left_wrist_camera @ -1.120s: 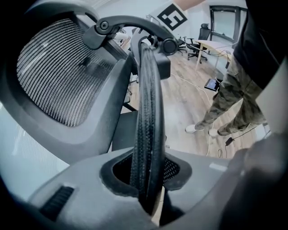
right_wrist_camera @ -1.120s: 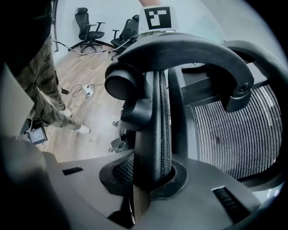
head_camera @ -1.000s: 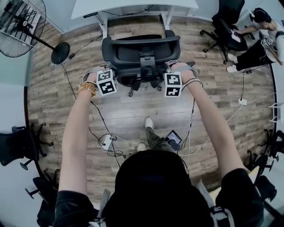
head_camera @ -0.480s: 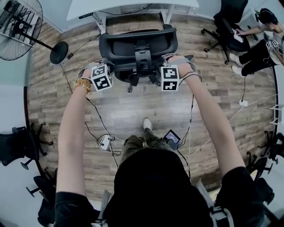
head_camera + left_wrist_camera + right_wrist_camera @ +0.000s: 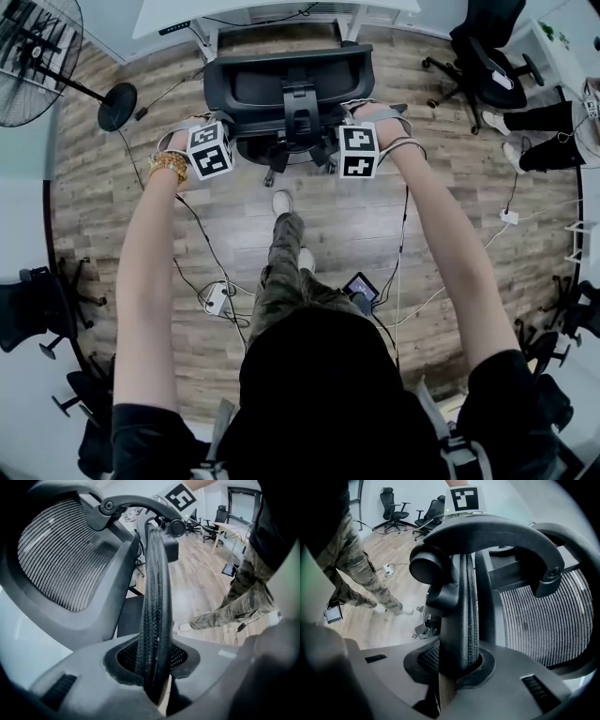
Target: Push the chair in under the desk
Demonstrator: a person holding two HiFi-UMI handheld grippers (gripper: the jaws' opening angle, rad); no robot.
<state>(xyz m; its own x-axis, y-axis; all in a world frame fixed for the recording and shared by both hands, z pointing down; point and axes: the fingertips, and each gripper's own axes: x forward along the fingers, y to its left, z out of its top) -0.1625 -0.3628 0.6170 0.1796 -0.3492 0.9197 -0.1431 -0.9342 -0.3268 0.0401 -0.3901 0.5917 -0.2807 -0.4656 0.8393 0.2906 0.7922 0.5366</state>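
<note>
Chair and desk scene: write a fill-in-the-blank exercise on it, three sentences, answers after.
1. The left hand-held gripper and the right hand-held gripper are each shut on the chair's ____.
2. The chair stands before a ____ desk.
3. The pedestal fan stands at the head view's upper ____.
Missing words: backrest; white; left.

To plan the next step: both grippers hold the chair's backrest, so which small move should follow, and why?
Probably push the chair straight toward the desk. The left gripper and right gripper each clamp a side edge of its backrest, and bare floor shows between backrest and desk edge.
</note>
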